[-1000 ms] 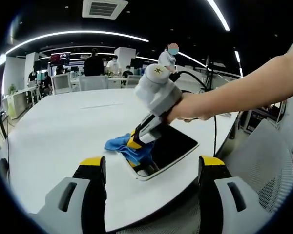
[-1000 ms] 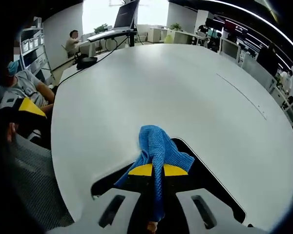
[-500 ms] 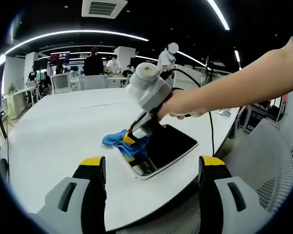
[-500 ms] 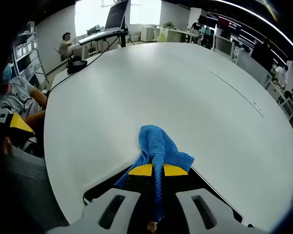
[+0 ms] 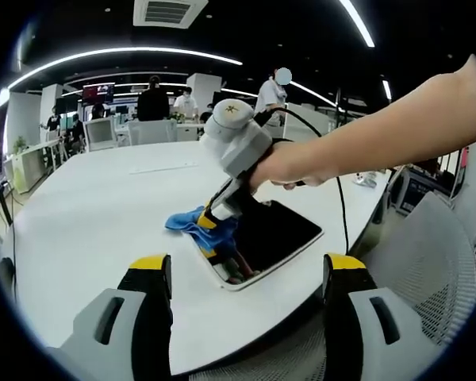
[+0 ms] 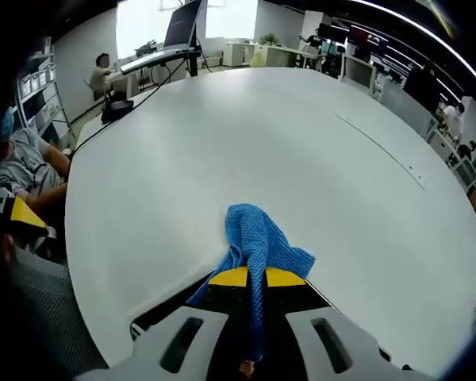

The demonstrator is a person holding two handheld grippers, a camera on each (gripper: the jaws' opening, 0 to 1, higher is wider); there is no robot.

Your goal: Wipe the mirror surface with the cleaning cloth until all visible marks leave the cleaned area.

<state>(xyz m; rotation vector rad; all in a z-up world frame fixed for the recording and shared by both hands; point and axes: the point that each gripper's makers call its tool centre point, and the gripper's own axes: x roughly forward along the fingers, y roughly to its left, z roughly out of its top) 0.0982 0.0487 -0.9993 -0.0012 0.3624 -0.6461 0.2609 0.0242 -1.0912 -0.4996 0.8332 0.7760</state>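
A dark rectangular mirror (image 5: 268,236) with a white rim lies near the edge of the white table (image 5: 95,214). My right gripper (image 5: 214,223) is shut on the blue cleaning cloth (image 5: 194,223) and presses it down at the mirror's left end. In the right gripper view the blue cloth (image 6: 258,238) hangs out between my shut yellow-tipped jaws, over the mirror's dark corner (image 6: 317,298). My left gripper (image 5: 248,266) is open with nothing between its jaws, held back from the table edge and facing the mirror.
A person's bare arm (image 5: 397,135) reaches in from the right, and a black cable (image 5: 343,202) runs past the mirror. A mesh chair (image 5: 428,270) stands on the right. People and desks are far behind. A seated person (image 6: 28,163) is at the table's left.
My right gripper has slid the cloth further left along the mirror, away from its middle, toward the left end. The left gripper has stayed put.
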